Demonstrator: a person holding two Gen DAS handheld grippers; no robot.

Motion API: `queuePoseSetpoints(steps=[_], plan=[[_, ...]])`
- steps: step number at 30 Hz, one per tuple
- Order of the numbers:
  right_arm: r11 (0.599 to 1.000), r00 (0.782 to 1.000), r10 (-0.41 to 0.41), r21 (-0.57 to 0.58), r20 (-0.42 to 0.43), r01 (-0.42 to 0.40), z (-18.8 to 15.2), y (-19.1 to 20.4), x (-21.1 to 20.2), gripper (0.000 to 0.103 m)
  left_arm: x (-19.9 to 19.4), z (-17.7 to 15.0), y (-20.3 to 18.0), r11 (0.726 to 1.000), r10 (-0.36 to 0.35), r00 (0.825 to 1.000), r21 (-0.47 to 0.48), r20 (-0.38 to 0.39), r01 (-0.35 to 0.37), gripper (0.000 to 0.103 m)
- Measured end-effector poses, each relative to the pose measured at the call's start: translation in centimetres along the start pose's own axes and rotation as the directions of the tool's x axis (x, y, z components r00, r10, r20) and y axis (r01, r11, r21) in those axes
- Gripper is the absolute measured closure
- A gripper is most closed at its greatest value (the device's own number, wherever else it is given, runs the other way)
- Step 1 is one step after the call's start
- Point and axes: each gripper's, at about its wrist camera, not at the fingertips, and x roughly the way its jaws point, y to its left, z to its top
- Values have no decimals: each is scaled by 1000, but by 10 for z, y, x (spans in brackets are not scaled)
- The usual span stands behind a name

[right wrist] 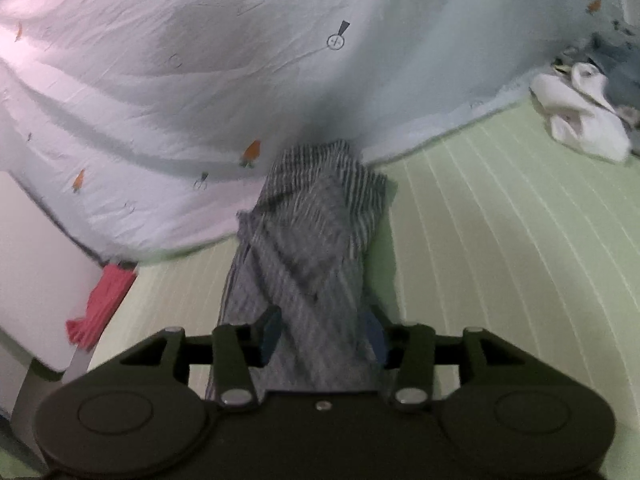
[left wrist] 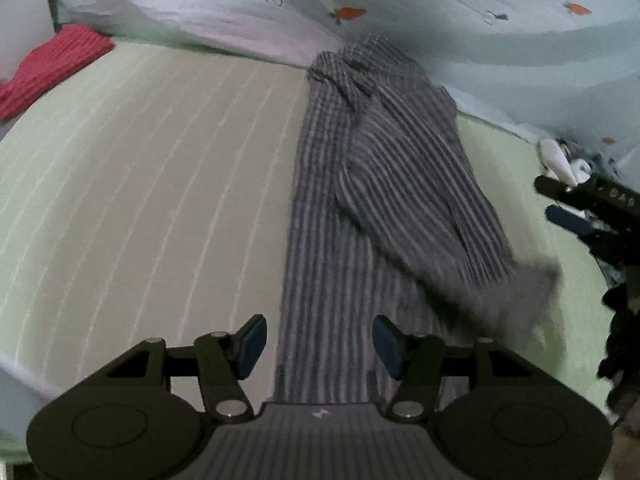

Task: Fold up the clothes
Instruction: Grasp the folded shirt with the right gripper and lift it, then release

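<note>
A grey-and-white striped cloth garment lies lengthwise on a pale green mattress cover with thin white lines, one part folded diagonally over the rest, its far end against a rumpled white sheet printed with small orange carrots. The left gripper hovers over the garment's near end, jaws apart and gripping nothing. The right gripper has fabric between its spread pads; blur makes contact uncertain, though they seem not to press. A red ribbed cloth lies far left, a crumpled white cloth far right.
</note>
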Motion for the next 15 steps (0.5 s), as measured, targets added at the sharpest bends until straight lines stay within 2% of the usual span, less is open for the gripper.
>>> queuePoseSetpoints(steps=[3,8,12,13,14,15], plan=[[1000,1000,-1,8,-1,1,40,-9,43,41,29,42,7,1000,5,1000,1,6,-5,44],[994,998,20,105,-61,-13,89,-30,135,39,80,111,11,1000,5,1000,6,23,-5,44],[968,992,54,252,-114,-24,108,-54,201,37,122,151,11,1000,8,999,2,33,-8,44],[962,990,57,274,-132,-19,111,-58,214,46,131,158,10,1000,3,1000,-1,25,-3,44],[955,987,60,296,-149,-13,113,-62,227,60,141,165,8,1000,-1,1000,-3,14,1,44],[954,985,62,298,-159,-12,116,-63,237,100,148,170,7,1000,-4,1000,0,10,4,44]])
